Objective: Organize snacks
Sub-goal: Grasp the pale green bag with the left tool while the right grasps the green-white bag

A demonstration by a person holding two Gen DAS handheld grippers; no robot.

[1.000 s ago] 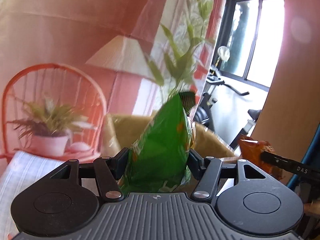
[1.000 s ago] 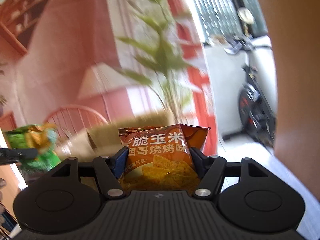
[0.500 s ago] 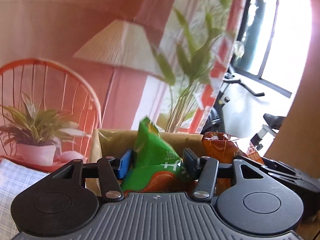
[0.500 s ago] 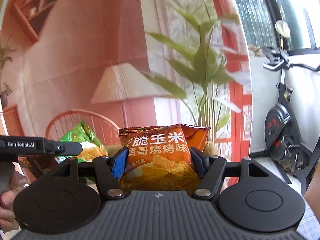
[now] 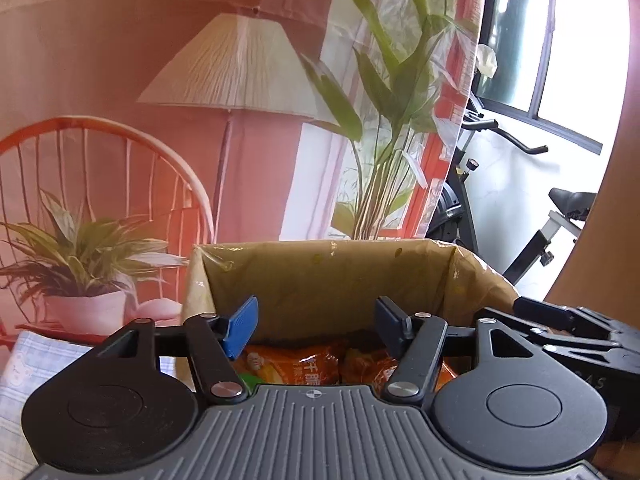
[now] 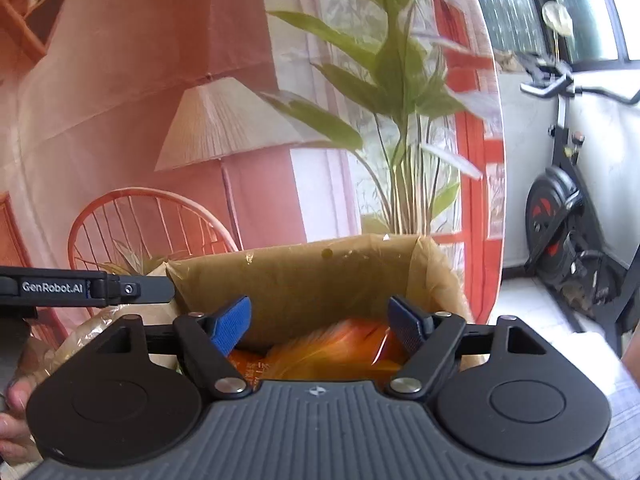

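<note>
An open cardboard box [image 5: 332,276] lined with clear film stands right in front of both grippers. My left gripper [image 5: 316,322] hangs over it, jaws opening, nothing between the blue pads. Below it lie orange snack bags [image 5: 296,364] and a sliver of the green bag [image 5: 249,381]. In the right wrist view my right gripper [image 6: 320,320] is above the same box [image 6: 304,280], jaws opening. A blurred orange corn-chip bag [image 6: 332,348] sits low between its fingers, free of the pads. The right gripper's black frame [image 5: 568,332] shows at the box's right side.
A printed backdrop [image 5: 120,80] with lamp, chair and plants hangs just behind the box. An exercise bike [image 6: 560,220] stands to the right by the window. Checked cloth [image 5: 24,364] covers the surface at left. A person's hand [image 6: 16,400] holds the left gripper's handle.
Both grippers came forward over the box and opened. The green bag left the left gripper and the orange bag left the right one; both dropped into the box.
</note>
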